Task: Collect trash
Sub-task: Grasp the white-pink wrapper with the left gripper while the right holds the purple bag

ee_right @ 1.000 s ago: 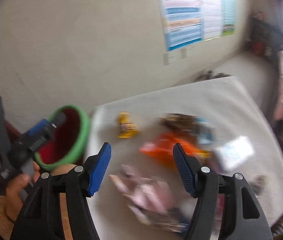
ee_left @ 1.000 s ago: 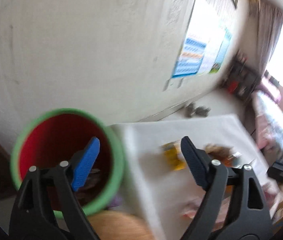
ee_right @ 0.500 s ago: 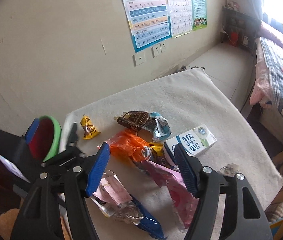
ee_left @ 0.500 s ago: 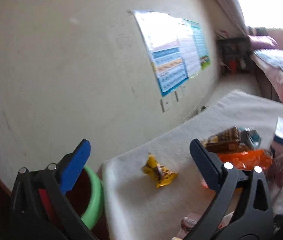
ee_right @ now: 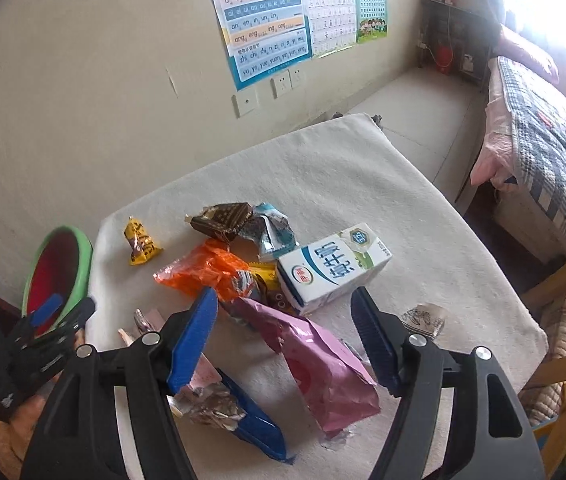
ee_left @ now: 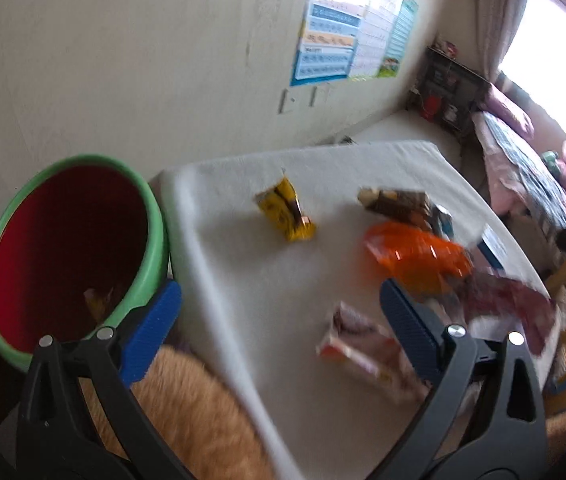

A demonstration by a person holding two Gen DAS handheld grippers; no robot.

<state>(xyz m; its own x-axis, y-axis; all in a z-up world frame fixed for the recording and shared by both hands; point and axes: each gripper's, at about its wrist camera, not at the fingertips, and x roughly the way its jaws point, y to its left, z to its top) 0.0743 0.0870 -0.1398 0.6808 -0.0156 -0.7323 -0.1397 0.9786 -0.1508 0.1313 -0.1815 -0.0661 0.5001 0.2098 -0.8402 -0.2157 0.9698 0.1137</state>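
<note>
Trash wrappers, an orange wrapper [ee_right: 203, 270] and a milk carton [ee_right: 333, 268] lie mid-tabletop [ee_right: 423, 216]; yellow wrapper [ee_right: 141, 242] near its left edge, beside the green-rimmed bin [ee_left: 71, 252]. Left gripper [ee_left: 279, 320] jaws spread wide, empty. Right gripper [ee_right: 283, 332] jaws have just been opening, above the pink wrapper [ee_right: 323, 372], not touching.

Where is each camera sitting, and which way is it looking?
Left wrist: rides the left gripper, looking down at the bin and table; its open fingers show.
Right wrist: rides the right gripper, looking down at the pink wrapper and milk carton; its open fingers and the left gripper show.
Shared: bin, yellow wrapper, orange wrapper, wall posters.
</note>
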